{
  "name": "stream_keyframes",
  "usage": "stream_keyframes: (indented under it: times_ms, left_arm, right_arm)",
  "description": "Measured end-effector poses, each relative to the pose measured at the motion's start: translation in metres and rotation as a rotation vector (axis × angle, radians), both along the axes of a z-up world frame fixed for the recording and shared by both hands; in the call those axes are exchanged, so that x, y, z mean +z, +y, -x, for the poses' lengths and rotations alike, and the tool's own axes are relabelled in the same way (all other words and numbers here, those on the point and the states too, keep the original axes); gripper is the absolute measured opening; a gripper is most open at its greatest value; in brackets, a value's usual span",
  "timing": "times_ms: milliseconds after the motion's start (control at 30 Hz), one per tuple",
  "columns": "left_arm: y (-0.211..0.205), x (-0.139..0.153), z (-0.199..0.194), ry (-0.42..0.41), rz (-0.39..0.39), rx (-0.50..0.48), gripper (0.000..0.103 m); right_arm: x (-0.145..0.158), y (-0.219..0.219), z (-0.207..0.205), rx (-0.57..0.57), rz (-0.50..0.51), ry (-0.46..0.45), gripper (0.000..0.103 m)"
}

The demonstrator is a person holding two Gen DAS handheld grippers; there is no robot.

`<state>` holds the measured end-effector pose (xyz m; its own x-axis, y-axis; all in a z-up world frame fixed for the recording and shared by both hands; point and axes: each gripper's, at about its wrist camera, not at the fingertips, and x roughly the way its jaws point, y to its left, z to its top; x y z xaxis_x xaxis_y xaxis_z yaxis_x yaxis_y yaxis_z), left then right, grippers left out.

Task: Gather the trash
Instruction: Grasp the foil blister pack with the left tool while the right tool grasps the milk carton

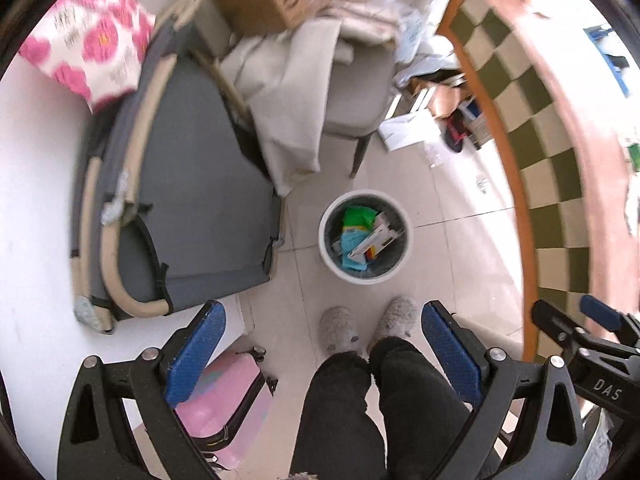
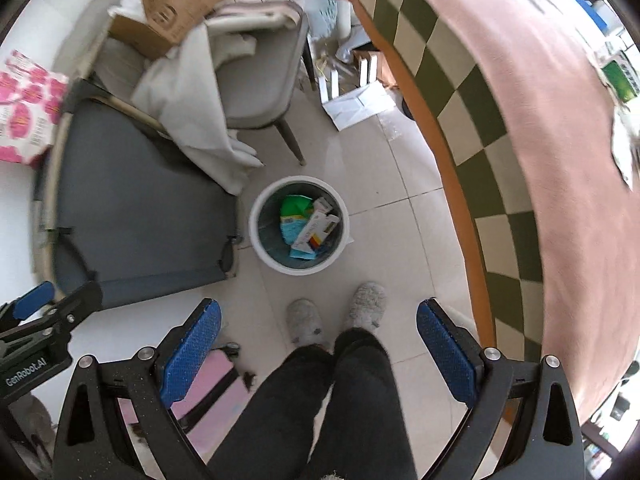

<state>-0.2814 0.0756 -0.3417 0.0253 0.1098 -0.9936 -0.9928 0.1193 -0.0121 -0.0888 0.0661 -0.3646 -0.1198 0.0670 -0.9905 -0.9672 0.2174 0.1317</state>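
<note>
A white round bin (image 1: 328,258) (image 2: 260,248) stands on the tiled floor below both grippers. Inside it lie a green wrapper (image 1: 357,216) (image 2: 295,205), a teal packet (image 1: 352,262) and a white carton (image 1: 376,240) (image 2: 316,230). My left gripper (image 1: 322,350) hangs open high above the floor, nothing between its blue pads. My right gripper (image 2: 318,344) is open too and empty; it also shows at the right edge of the left wrist view (image 1: 576,320). On the pink tabletop lie a green packet (image 2: 620,76) and torn white paper (image 2: 624,144).
A person's dark trouser legs and grey slippers (image 1: 362,328) (image 2: 336,314) stand just before the bin. A grey folding cot (image 1: 192,184) is at the left. A grey chair (image 2: 260,84) holds cloth and a cardboard box (image 2: 168,12). The checked-edge table (image 2: 540,128) fills the right.
</note>
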Motion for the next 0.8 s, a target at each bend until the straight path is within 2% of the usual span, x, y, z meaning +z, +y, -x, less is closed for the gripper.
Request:
stream_keyframes:
  times_ms: [133, 233, 333, 400, 567, 667, 800]
  left_arm:
    - [0.002, 0.049, -0.029, -0.01, -0.091, -0.066, 0.1]
    - [0.013, 0.086, -0.071, -0.03, -0.161, -0.132, 0.1]
    - [0.025, 0.112, -0.126, -0.052, -0.213, -0.208, 0.1]
    - [0.033, 0.124, -0.171, -0.06, -0.233, -0.269, 0.1]
    - [0.041, 0.126, -0.301, -0.056, -0.23, -0.41, 0.103]
    - [0.042, 0.109, -0.385, -0.049, -0.188, -0.504, 0.103]
    - [0.036, 0.078, -0.486, -0.053, -0.094, -0.611, 0.103]
  right_arm:
    - [0.041, -0.009, -0.028, -0.083, -0.055, 0.052, 0.099]
    - [0.067, -0.016, -0.072, -0.181, -0.098, 0.071, 0.099]
    - [0.09, -0.027, -0.133, -0.283, -0.142, 0.063, 0.099]
    - [0.105, -0.039, -0.187, -0.357, -0.157, 0.025, 0.1]
    - [0.111, -0.067, -0.328, -0.477, -0.117, -0.125, 0.1]
    - [0.093, -0.079, -0.408, -0.513, -0.049, -0.175, 0.1]
    - [0.056, -0.088, -0.493, -0.529, 0.038, -0.22, 0.1]
